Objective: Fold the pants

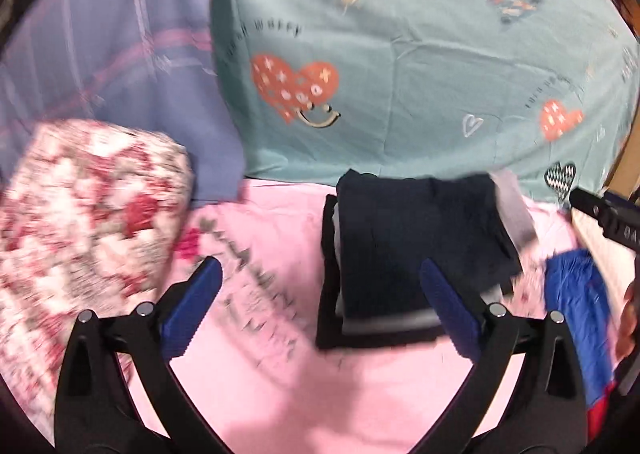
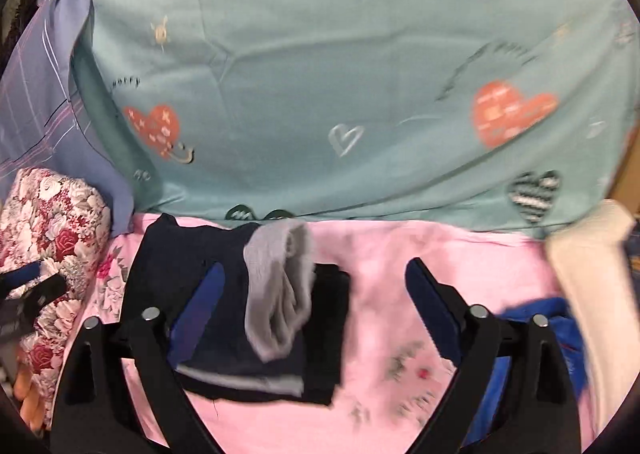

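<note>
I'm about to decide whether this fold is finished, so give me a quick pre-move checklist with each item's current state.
1. Left hand-held gripper open and empty: ok.
2. Right hand-held gripper open and empty: ok.
3. Dark pants folded into a compact stack on the pink sheet: ok.
4. Grey piece lying loose across the stack, not tucked in: not ok.
5. Stack edges lined up: cannot tell, the frames are blurred.
6. Blue garment apart from the stack: ok.

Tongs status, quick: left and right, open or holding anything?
Left tongs: open, holding nothing, above the folded dark pants.
Right tongs: open, holding nothing.
</note>
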`<state>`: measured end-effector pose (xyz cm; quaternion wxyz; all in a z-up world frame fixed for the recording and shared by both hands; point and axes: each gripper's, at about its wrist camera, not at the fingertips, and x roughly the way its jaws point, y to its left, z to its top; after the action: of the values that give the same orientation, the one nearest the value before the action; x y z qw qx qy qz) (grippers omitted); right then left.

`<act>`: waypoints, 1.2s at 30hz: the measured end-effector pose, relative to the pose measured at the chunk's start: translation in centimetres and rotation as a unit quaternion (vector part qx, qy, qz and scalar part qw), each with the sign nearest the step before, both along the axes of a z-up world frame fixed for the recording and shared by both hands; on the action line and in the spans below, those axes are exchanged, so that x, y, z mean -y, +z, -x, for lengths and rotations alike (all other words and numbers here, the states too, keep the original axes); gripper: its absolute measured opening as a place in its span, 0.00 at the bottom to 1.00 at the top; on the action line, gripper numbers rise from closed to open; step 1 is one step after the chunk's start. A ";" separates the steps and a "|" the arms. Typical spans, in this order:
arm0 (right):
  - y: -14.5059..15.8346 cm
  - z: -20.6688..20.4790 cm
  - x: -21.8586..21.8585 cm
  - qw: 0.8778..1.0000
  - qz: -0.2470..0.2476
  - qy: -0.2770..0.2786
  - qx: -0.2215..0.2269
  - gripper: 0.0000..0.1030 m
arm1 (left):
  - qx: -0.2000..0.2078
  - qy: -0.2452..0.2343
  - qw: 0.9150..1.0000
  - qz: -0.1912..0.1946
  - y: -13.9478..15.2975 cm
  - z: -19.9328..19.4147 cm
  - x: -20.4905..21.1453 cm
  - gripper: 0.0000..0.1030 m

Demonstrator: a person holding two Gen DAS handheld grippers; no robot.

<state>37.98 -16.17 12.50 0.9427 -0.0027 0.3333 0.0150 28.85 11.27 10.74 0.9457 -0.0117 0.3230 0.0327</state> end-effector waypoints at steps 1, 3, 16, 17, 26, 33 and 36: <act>0.1 2.3 0.0 1.000 0.011 -0.006 0.003 0.99 | 0.012 0.005 1.000 -0.006 0.1 1.9 0.8 0.98; -0.3 5.1 -0.2 1.000 0.016 0.001 -0.005 0.99 | 0.027 0.011 0.999 -0.014 -0.3 6.3 2.3 0.98; -10.4 19.0 1.2 1.000 -0.010 0.000 -0.009 0.99 | 0.044 0.028 0.999 0.006 -7.2 14.0 5.4 0.98; -11.0 19.0 1.0 1.000 -0.005 -0.001 -0.008 0.99 | 0.045 0.031 0.998 0.005 -7.8 13.7 5.4 0.98; -15.2 19.2 0.4 1.000 0.009 -0.014 -0.024 0.99 | 0.011 0.047 0.999 0.000 -12.8 11.4 4.4 0.98; -14.6 20.3 -0.7 0.999 0.035 -0.009 0.006 0.99 | 0.012 0.034 0.999 -0.009 -13.3 11.6 5.3 0.98; -14.4 20.5 -0.6 0.999 0.036 -0.013 0.011 0.99 | 0.017 0.034 0.999 -0.015 -13.3 11.8 5.5 0.98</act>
<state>17.49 -15.59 -1.87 0.9457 -0.0322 0.3234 -0.0094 17.05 5.74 -2.58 0.9496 -0.0087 0.3054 0.0695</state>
